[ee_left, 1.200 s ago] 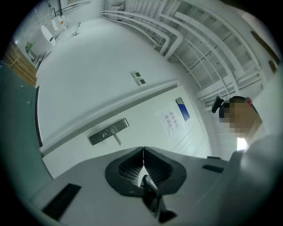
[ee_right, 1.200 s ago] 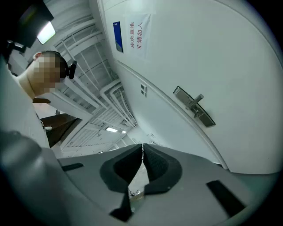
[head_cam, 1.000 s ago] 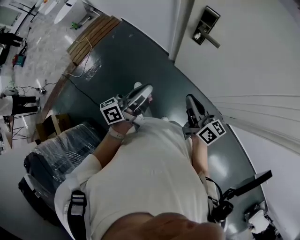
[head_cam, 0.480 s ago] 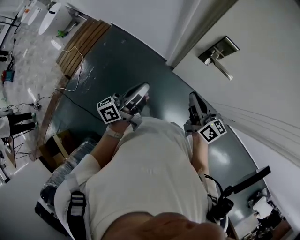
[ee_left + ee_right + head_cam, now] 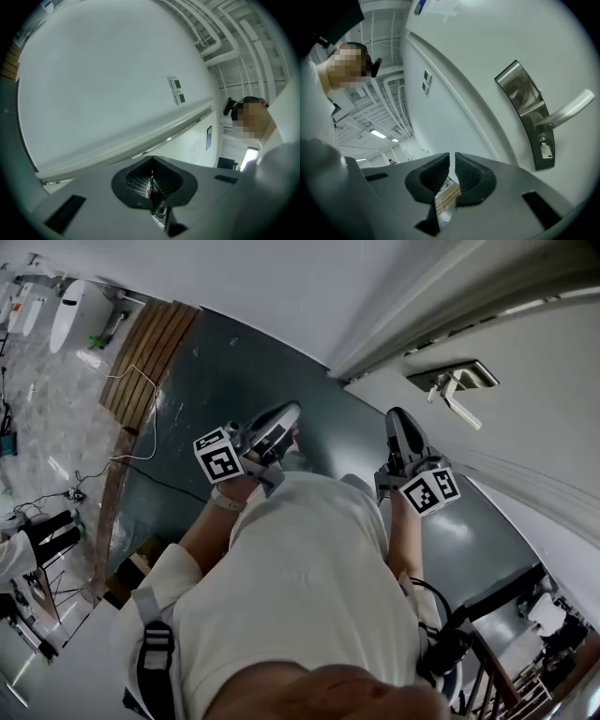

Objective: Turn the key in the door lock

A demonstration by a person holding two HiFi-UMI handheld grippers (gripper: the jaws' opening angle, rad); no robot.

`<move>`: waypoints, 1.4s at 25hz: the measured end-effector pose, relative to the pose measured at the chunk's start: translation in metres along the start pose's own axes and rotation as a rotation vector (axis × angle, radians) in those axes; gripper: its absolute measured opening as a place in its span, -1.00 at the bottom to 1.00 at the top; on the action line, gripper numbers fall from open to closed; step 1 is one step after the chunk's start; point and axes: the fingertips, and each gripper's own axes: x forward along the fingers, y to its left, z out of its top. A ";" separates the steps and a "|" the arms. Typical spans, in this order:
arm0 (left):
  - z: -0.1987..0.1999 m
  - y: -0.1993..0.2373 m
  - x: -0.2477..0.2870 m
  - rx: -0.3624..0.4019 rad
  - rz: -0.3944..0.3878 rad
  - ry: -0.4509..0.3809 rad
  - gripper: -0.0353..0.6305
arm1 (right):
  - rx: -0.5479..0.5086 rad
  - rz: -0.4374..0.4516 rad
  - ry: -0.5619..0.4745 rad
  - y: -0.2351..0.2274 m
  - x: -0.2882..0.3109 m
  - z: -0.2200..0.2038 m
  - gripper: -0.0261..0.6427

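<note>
Closest to me, both tools are held out roughly level in front of my chest. My left gripper (image 5: pixel 286 418) is clenched with nothing in it. Its own view shows the jaws meeting tip to tip, with a blank white wall (image 5: pixel 103 79) behind them. My right gripper (image 5: pixel 401 423) is clenched and empty too: its jaws are drawn together with only a thin slit between them, and nothing sits in that slit.

Beyond the right gripper stands the door (image 5: pixel 487 61), and on it the metal lock plate (image 5: pixel 524 101) with its lever handle (image 5: pixel 571 108). The key (image 5: pixel 543 149) sits in the keyhole near the plate's lower end, under the handle and well apart from either tool.

I judge the task barely begun: the key is in place, but nothing grips it. What is left is to bring the right gripper up to the key, part its jaws, close on the key's head and twist.

I see no box, bin or other container that matters here.
</note>
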 end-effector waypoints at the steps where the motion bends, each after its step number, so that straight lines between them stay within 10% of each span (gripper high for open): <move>1: 0.006 0.003 -0.001 -0.008 -0.008 0.006 -0.87 | -0.016 -0.011 -0.003 0.004 0.008 0.002 -0.84; 14: 0.035 0.024 -0.001 -0.046 -0.052 0.073 -0.87 | -0.218 -0.164 -0.001 0.015 0.043 0.015 -0.84; 35: -0.038 -0.005 0.074 -0.015 -0.016 0.156 -0.87 | -0.787 -0.549 0.150 -0.098 -0.037 0.022 -0.66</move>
